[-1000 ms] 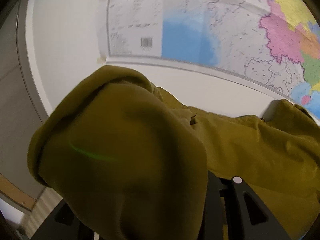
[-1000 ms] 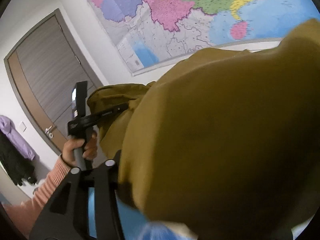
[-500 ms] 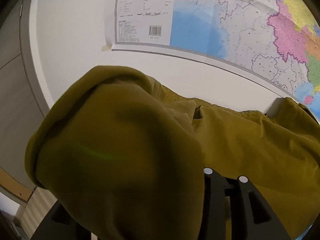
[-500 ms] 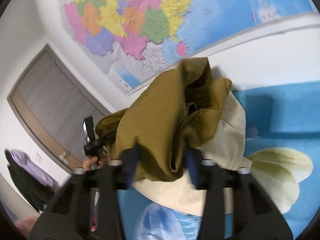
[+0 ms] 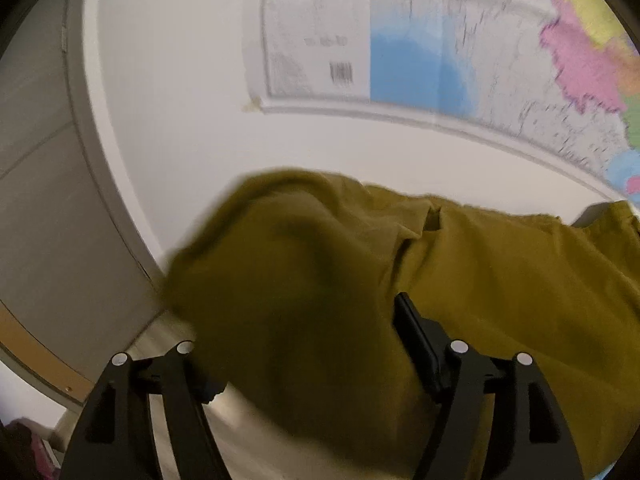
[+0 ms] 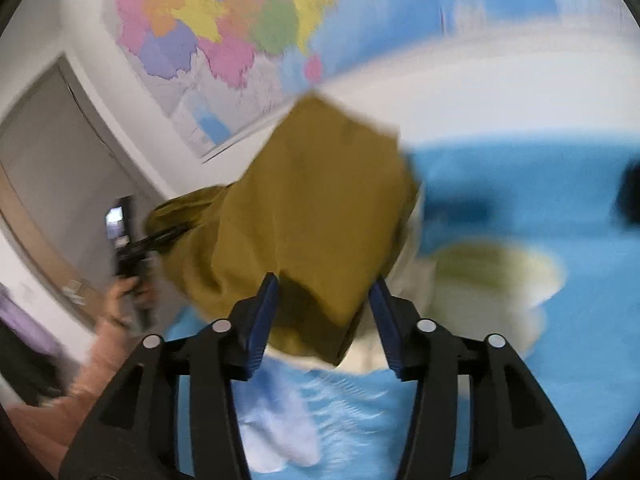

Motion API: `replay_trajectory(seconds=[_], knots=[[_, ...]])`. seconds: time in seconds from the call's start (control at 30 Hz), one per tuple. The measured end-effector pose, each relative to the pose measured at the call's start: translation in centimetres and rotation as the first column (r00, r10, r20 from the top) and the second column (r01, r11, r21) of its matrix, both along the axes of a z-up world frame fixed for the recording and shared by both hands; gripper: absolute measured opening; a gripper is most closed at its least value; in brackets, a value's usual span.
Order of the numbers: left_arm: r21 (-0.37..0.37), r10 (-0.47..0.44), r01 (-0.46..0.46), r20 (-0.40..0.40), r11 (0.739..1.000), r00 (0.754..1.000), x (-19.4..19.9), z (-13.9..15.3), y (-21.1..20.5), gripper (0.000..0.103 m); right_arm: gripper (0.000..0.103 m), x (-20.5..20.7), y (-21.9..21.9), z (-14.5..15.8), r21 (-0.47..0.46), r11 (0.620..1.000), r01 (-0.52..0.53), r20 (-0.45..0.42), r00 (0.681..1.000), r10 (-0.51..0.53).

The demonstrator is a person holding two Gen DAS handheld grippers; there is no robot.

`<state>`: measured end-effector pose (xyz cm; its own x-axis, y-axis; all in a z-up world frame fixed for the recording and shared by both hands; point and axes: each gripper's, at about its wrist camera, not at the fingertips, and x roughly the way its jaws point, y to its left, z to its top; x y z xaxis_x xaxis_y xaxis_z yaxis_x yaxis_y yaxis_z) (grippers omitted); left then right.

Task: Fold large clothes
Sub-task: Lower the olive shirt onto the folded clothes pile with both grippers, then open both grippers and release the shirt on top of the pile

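Observation:
An olive-green garment with a cream lining [image 6: 316,216] hangs in the air between the two grippers. In the right wrist view my right gripper [image 6: 324,308] is open, and the cloth drapes loosely between its blue-padded fingers [image 6: 262,316]. In the left wrist view the garment [image 5: 480,280] fills the lower middle. My left gripper [image 5: 304,344] is open, with cloth bunched between its black fingers [image 5: 416,336]. The left gripper also shows at the left of the right wrist view [image 6: 132,248], held by a hand.
A coloured wall map [image 5: 460,60] hangs on the white wall ahead. A grey door [image 6: 52,168] stands at the left. A blue patterned bed sheet [image 6: 520,240] lies below. Purple and dark clothes [image 6: 24,332] hang at far left.
Both grippers have opened; the cloth that covered their fingers has slipped down and away. The right gripper has tilted down toward the blue sheet.

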<state>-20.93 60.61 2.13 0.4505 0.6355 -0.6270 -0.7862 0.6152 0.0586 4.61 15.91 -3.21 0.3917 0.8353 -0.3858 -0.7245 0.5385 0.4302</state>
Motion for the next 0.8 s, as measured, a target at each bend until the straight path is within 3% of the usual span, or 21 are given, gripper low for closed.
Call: replay_trajectory(seconds=[0.1, 0.17, 0.23, 0.3, 0.47, 0.63, 0.8], knots=[[0.032, 0.020, -0.023, 0.082, 0.999, 0.996, -2.5, 1.8, -1.6, 0.071, 0.049, -0.3, 0.5, 2.7, 0.005, 1.000, -0.008, 0.095, 0.995, 0.007], [0.094, -0.004, -0.010, 0.150, 0.996, 0.989, -3.8, 3.4, -3.6, 0.080, 0.049, -0.6, 3.0, 4.1, -0.030, 0.999, -0.035, 0.162, 0.986, 0.039], [0.128, -0.107, 0.086, 0.166, 0.988, 0.980, -3.4, 4.5, -6.2, 0.082, 0.048, -0.3, 6.7, 5.0, -0.080, 0.992, -0.097, 0.191, 0.975, 0.111], [0.144, -0.201, 0.180, 0.147, 0.973, 0.968, -2.1, 5.0, -8.2, 0.083, 0.048, 0.6, 10.1, 5.3, -0.124, 0.988, -0.089, 0.212, 0.971, 0.114], [0.147, -0.332, 0.322, 0.045, 0.935, 0.942, 2.0, 2.9, -11.9, 0.085, 0.042, 5.6, 16.2, 2.3, -0.260, 0.963, -0.069, 0.088, 0.992, 0.095], [0.021, -0.367, 0.367, 0.029, 0.930, 0.930, 3.6, -0.6, -11.5, 0.085, 0.045, 8.1, 15.1, -0.3, -0.201, 0.976, -0.081, -0.053, 0.996, 0.071], [-0.012, -0.350, 0.351, 0.058, 0.936, 0.935, 3.0, -1.5, -11.3, 0.084, 0.050, 6.6, 12.2, 1.3, -0.134, 0.988, -0.083, -0.013, 0.997, 0.082]])
